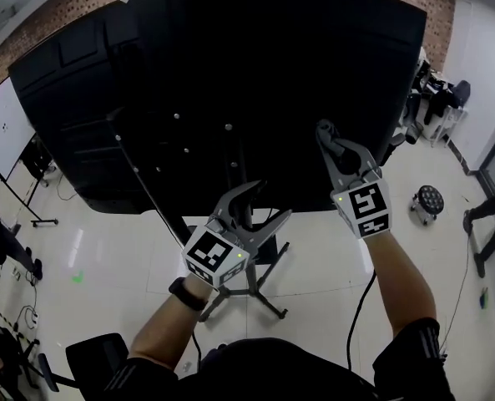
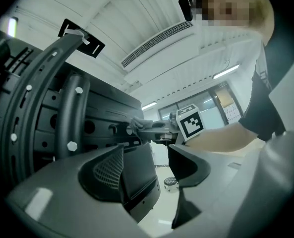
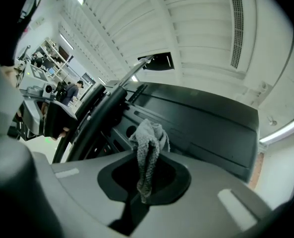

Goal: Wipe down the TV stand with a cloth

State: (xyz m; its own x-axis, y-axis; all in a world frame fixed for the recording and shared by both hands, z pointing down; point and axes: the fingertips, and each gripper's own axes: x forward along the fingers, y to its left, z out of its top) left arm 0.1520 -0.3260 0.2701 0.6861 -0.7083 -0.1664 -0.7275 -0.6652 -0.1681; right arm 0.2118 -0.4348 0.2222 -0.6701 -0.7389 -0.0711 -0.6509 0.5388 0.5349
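wiping cloth: grey, clamped in the right tongs, close to tv back
left tongs: jaws apart, nothing between, near tv stand

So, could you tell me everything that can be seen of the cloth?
The cloth is grey with a knitted, nubbly look, bunched into a narrow upright strip. The right gripper is shut on its lower half. The rumpled top sticks out past the jaws, in front of the TV's dark back panel. Whether it touches that panel cannot be told.
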